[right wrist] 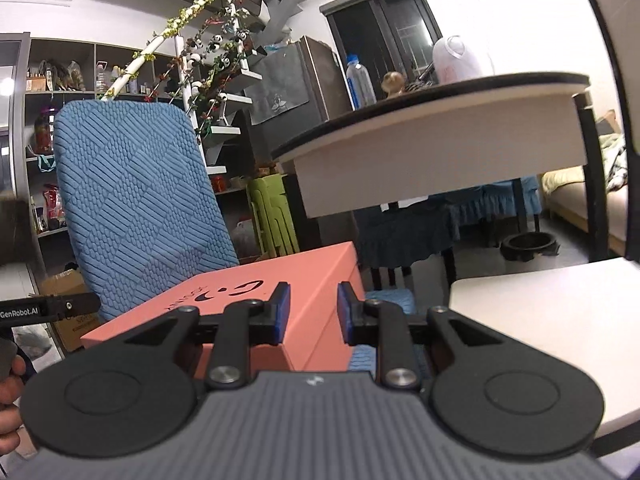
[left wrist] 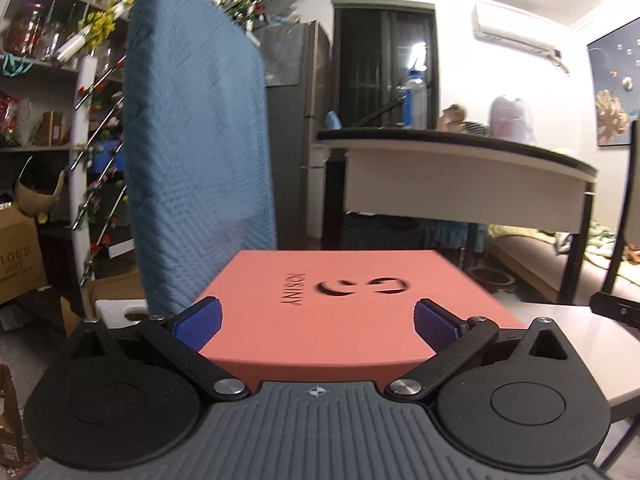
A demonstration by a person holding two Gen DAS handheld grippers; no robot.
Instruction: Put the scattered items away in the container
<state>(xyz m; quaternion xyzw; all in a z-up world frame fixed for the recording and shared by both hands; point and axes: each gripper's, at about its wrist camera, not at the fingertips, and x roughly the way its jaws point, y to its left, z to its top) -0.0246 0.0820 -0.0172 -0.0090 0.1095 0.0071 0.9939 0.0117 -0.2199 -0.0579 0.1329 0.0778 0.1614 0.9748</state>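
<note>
Our left gripper stands wide open, gripping nothing, its blue pads above the near edge of the pink box. Our right gripper is narrowly open and empty over the box's near right corner. The box lies closed on the blue chair, beside the white table.

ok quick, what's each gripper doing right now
Left gripper: open wide, straddling the pink box.
Right gripper: partly open, holding nothing.

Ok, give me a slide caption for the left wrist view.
Open left gripper straddles a closed pink box on a blue chair.
</note>
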